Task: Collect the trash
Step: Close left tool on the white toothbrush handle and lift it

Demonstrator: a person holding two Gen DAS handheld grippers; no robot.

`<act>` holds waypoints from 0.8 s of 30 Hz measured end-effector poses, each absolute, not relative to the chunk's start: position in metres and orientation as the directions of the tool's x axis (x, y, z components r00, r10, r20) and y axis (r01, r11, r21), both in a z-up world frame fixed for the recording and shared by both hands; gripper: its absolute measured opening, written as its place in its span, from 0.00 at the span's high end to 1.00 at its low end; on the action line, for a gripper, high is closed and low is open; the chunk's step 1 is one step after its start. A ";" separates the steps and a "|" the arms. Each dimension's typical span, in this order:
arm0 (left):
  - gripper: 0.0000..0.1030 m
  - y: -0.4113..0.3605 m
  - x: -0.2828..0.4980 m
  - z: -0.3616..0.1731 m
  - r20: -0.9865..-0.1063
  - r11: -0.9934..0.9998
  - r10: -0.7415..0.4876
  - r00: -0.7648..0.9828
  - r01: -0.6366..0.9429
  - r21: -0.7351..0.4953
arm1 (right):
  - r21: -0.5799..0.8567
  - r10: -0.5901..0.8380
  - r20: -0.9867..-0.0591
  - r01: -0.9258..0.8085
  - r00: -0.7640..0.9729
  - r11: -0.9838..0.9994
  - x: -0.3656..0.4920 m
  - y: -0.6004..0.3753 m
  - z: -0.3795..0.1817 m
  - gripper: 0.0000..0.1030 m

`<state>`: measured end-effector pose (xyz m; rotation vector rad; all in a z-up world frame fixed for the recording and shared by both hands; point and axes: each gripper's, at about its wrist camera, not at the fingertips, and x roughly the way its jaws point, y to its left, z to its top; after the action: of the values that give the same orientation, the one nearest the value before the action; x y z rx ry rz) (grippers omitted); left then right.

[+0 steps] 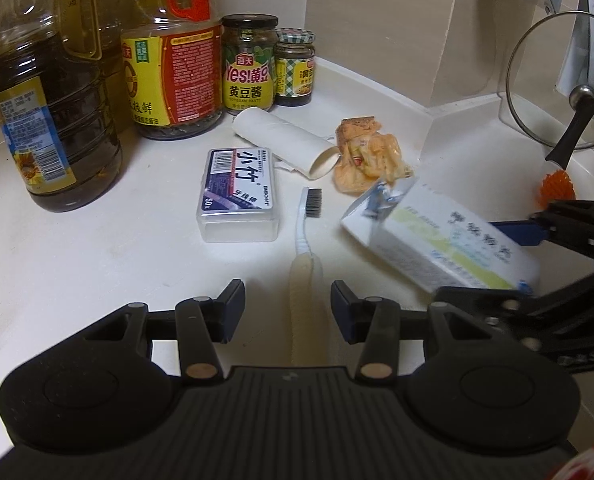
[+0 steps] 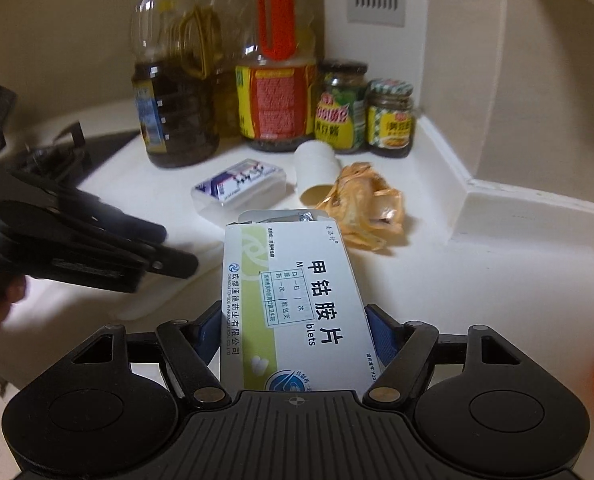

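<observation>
My right gripper (image 2: 295,336) has its blue-padded fingers (image 2: 383,340) clenched on the near end of the white and green cardboard medicine box (image 2: 293,300); the box lies lengthwise between them, held clear above the white counter (image 2: 477,280), its far flap open with silver blister foil showing; in the left wrist view the same box (image 1: 445,240) hangs tilted at right, pinched by those fingers (image 1: 517,232).

My left gripper (image 1: 287,312) is released, fingers (image 1: 233,304) spread wide with nothing between them but the ribbed cream handle of a white toothbrush with dark bristles (image 1: 307,232), which lies on the counter (image 1: 97,264) and runs away from me between the fingers; I cannot tell whether the pads touch it.

Farther on lie the other pieces: a crumpled orange plastic wrapper (image 1: 371,156) just beyond the box, touching the open end of a white cardboard paper-roll core (image 1: 285,140) to its left; a clear plastic floss-pick case with a dark label (image 1: 239,196) sits left of the toothbrush head.

Along the far wall stand a dark oil bottle with a yellow handle (image 1: 53,96), a yellow-labelled jug with a red handle (image 1: 173,64) and two sauce jars (image 1: 249,64); at far right a glass pot lid (image 1: 557,80) leans upright.
</observation>
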<state>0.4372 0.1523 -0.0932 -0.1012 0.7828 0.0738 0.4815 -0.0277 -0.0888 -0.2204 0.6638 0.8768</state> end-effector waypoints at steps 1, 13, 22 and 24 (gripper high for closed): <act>0.58 0.151 0.438 -0.093 -0.708 0.993 0.026 0.706 -0.100 -0.063 | 0.093 0.641 -0.611 -0.763 0.463 0.640 0.478 -0.032 -0.086 0.30; 0.65 0.142 0.455 -0.104 -0.724 0.998 0.035 0.689 -0.063 -0.012 | 0.228 0.584 -0.566 -0.570 0.582 0.789 0.464 -0.097 -0.078 0.30; 0.82 0.135 0.462 -0.104 -0.730 0.999 0.045 0.682 -0.033 0.032 | 0.296 0.557 -0.566 -0.480 0.608 0.826 0.459 -0.126 -0.079 0.30; 0.82 0.133 0.460 -0.104 -0.728 0.999 0.052 0.683 -0.030 0.044 | 0.302 0.556 -0.565 -0.474 0.610 0.827 0.457 -0.130 -0.079 0.30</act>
<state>0.4604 0.1333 -0.1039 0.0291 0.8173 0.0460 0.4567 -0.1299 -0.0788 0.1265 0.6948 0.5963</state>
